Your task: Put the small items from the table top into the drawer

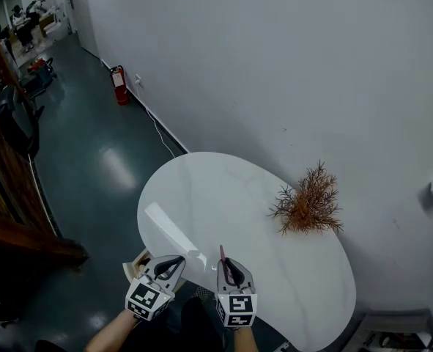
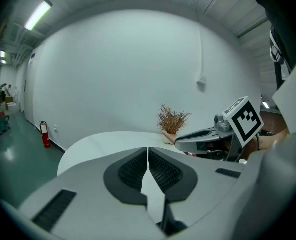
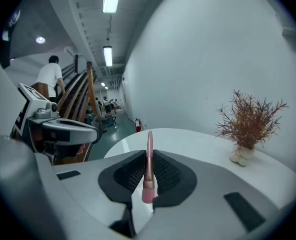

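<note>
1. both hand-held grippers sit closest to the camera, at the lower edge of the head view, side by side over the near rim of the white tabletop (image 1: 223, 196).
2. right hand-held gripper (image 1: 225, 261): its jaws pinch a thin pink stick (image 3: 148, 169), maybe a cosmetic pencil; i cannot tell exactly which. the ribbed pads press on its thicker lower part.
3. the stick's long axis runs along the jaws. its narrow tip points forward, away from the person, and comes out a little past the jaw tips.
4. left hand-held gripper (image 1: 174, 261): its jaws are pressed together and nothing is between them.
5. what looks like the open drawer (image 1: 135, 266) shows as a pale box at the tabletop's near left edge, lower than the top and just beside the left hand-held gripper.
6. so, from the held stick, the drawer lies to the left and below, past the left hand-held gripper. the left hand is the nearer one, but the right one carries the item.
7. i judge that the right hand must cross to the left and go down, then turn the stick so it lies flat inside.
8. a dried plant (image 1: 309, 202) in a small pale pot stands far off on the right side of the tabletop, well apart from both hands.
</note>
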